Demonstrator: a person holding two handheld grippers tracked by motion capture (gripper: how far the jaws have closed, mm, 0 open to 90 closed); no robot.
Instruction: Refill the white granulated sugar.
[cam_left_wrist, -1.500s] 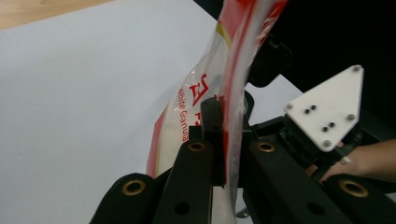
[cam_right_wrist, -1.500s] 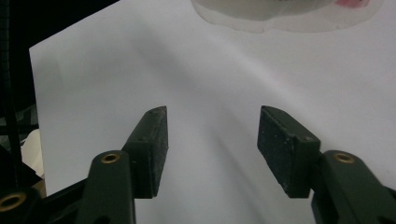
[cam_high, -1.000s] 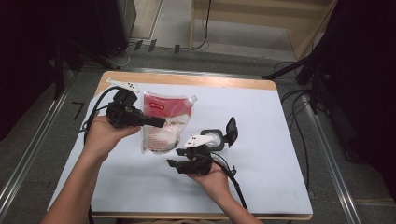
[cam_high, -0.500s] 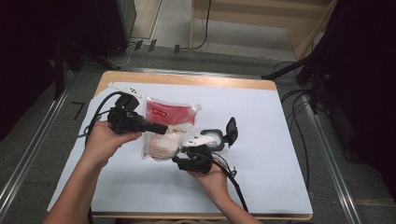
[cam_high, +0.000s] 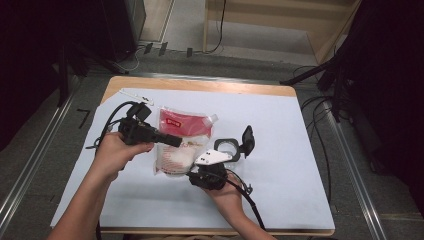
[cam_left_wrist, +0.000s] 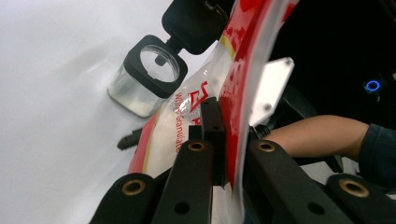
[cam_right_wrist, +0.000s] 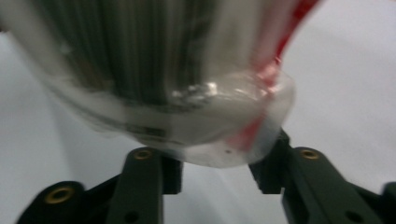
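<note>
The left gripper (cam_high: 172, 141), held in the person's left hand (cam_high: 116, 152), has its black jaws clamped together on the side edge of a red-and-clear plastic pouch of white granules (cam_high: 180, 145); in the left gripper view the jaws pinch the pouch (cam_left_wrist: 196, 112) edge tightly between them; the right gripper (cam_high: 192, 176), held in the person's right hand (cam_high: 226, 192), sits at the pouch's near lower corner; its jaws have just been closing, and in the right gripper view they stand apart on either side of the pouch's rounded clear bottom corner (cam_right_wrist: 219, 135), which lies between them; whether the pads press on it I cannot tell, since the view is blurred; the pouch rests over the pale blue sheet (cam_high: 300, 160) that covers the wooden table (cam_high: 200, 85), its red top pointing away from the person; just right of the pouch stands a small clear square jar with a black flip lid hanging open (cam_high: 232, 146); the left gripper view shows that jar (cam_left_wrist: 142, 77) beside the pouch.
</note>
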